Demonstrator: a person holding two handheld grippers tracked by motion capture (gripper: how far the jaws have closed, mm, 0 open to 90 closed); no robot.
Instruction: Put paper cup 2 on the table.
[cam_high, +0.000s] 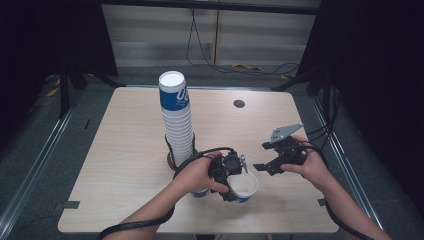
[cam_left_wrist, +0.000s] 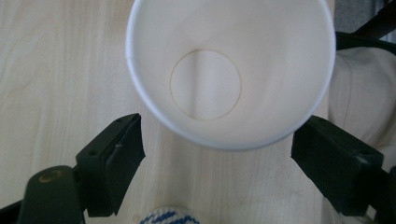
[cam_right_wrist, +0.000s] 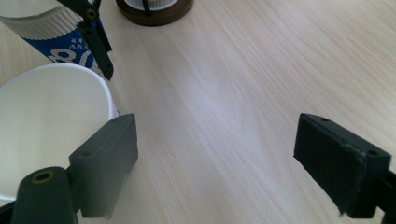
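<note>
One white paper cup (cam_high: 244, 186) stands empty beside a tall cup stack (cam_high: 177, 120).

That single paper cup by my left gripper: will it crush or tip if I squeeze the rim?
The paper cup looks thin-walled and empty, so it will probably dent under a hard squeeze. Being light and tall, it may tip or slide on the smooth table when nudged. The left gripper jaws stand either side of its rim.

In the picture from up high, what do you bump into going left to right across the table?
Tall stack of cups → left gripper → single cup → right gripper
</note>
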